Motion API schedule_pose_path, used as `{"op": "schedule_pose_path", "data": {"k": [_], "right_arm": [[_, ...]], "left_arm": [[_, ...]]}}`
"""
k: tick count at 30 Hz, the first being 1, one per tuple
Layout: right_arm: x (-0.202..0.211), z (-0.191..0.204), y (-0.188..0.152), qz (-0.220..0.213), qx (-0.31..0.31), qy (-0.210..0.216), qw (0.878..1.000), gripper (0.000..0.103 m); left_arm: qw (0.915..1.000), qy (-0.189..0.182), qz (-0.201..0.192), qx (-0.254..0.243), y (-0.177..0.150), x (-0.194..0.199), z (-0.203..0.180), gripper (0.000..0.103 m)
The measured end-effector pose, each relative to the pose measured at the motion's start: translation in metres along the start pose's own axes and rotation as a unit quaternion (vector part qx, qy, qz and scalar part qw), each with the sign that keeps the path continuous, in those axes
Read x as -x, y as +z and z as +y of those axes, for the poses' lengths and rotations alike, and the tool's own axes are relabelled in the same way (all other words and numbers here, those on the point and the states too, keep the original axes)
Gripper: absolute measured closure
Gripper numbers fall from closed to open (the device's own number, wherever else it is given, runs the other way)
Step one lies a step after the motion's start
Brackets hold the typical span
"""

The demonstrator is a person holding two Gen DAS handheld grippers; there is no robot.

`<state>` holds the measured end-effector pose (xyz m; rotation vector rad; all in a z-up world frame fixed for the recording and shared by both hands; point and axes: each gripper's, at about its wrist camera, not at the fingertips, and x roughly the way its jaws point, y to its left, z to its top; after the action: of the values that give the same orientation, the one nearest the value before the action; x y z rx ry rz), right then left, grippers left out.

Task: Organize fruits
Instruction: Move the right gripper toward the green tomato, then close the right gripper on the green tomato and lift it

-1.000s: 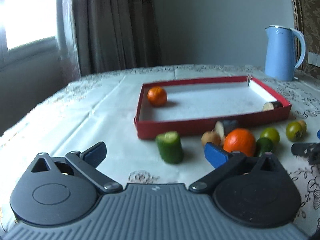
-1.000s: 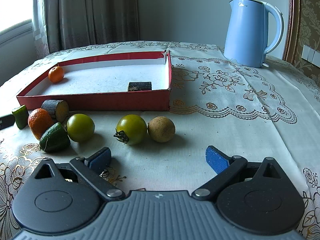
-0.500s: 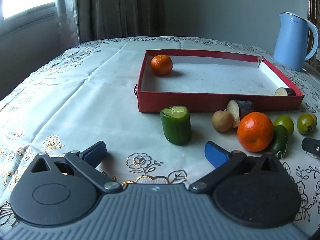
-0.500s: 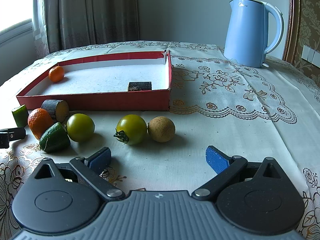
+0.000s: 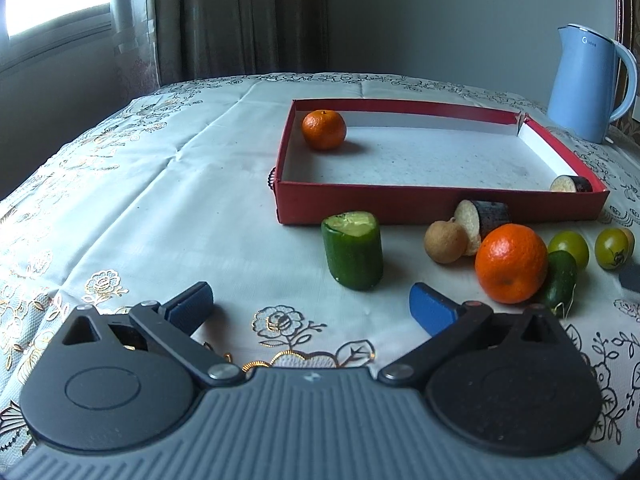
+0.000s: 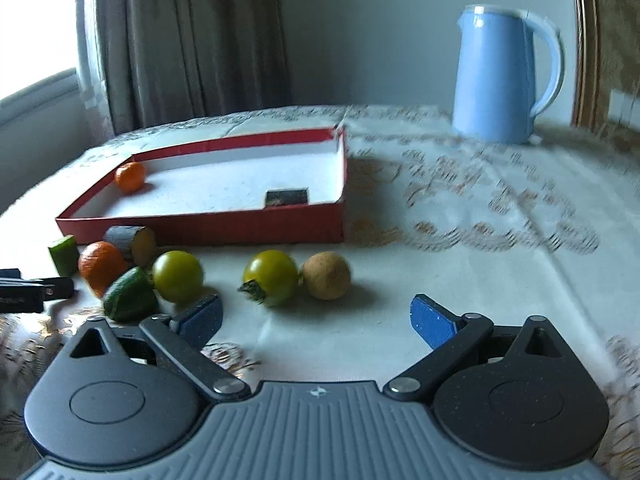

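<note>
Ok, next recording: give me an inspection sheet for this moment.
Surface: embroidered tablecloth.
Job's things: red tray holds one orange and an aubergine piece; another orange, cucumber piece, green tomatoes and brown fruit lie before it.
Clutter: blue kettle.
Grippers: left hand-held gripper open, empty; right hand-held gripper open, jaws just closing slightly, nothing between.
Cables: nothing seen.
Surroundings: curtain, window.

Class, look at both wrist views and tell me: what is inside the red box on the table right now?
The red box holds a small orange in one far corner and a dark-skinned cut piece against the near wall. The near wall hides the floor strip behind it.
</note>
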<state>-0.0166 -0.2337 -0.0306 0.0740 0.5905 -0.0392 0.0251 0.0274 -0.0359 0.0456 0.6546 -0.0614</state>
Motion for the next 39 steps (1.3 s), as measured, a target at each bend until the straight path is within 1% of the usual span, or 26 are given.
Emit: {"op": "schedule_pose_path", "data": {"k": [1,2,3,4,5,7,9,12,18,23,25,28,32,34,39], "right_arm": [[0.001,0.002,0.001,-0.002,0.011,-0.009,1.000,0.017],[0.003,0.005,0.001,-0.002,0.013,-0.007,1.000,0.022],[0.003,0.006,0.002,0.001,0.010,0.003,1.000,0.032],[0.003,0.008,0.002,0.005,0.009,0.017,1.000,0.037],[0.003,0.011,0.003,0.009,0.011,0.033,0.999,0.038],[0.001,0.017,0.003,0.014,0.019,0.046,0.999,0.038],[-0.002,0.023,0.003,0.017,0.025,0.053,0.998,0.042],[-0.008,0.028,0.005,0.018,0.034,0.045,0.998,0.044],[-0.019,0.029,0.012,0.021,0.022,0.045,0.999,0.047],[-0.025,0.033,0.014,0.015,0.029,0.028,0.999,0.058],[-0.027,0.031,0.014,0.014,0.023,0.019,0.999,0.070],[-0.027,0.027,0.014,0.013,0.013,0.020,1.000,0.070],[-0.025,0.029,0.013,0.009,0.017,0.011,1.000,0.070],[-0.023,0.029,0.013,0.005,0.015,0.014,1.000,0.070],[-0.010,0.032,0.023,-0.023,0.026,0.017,0.999,0.070]], "left_arm": [[1.0000,0.000,0.000,0.000,0.000,0.000,0.000,0.000],[1.0000,0.000,0.000,0.000,0.000,0.000,0.000,0.000],[1.0000,0.000,0.000,0.000,0.000,0.000,0.000,0.000],[1.0000,0.000,0.000,0.000,0.000,0.000,0.000,0.000],[1.0000,0.000,0.000,0.000,0.000,0.000,0.000,0.000],[1.0000,0.000,0.000,0.000,0.000,0.000,0.000,0.000],[1.0000,0.000,0.000,0.000,0.000,0.000,0.000,0.000],[1.0000,0.000,0.000,0.000,0.000,0.000,0.000,0.000],[1.0000,0.000,0.000,0.001,0.000,0.000,0.000,0.000],[1.0000,0.000,0.000,0.000,0.000,0.000,0.000,0.000],[1.0000,0.000,0.000,0.000,0.000,0.000,0.000,0.000],[1.0000,0.000,0.000,0.000,0.000,0.000,0.000,0.000],[1.0000,0.000,0.000,0.000,0.000,0.000,0.000,0.000],[1.0000,0.000,0.000,0.000,0.000,0.000,0.000,0.000],[1.0000,0.000,0.000,0.001,0.000,0.000,0.000,0.000]]}}
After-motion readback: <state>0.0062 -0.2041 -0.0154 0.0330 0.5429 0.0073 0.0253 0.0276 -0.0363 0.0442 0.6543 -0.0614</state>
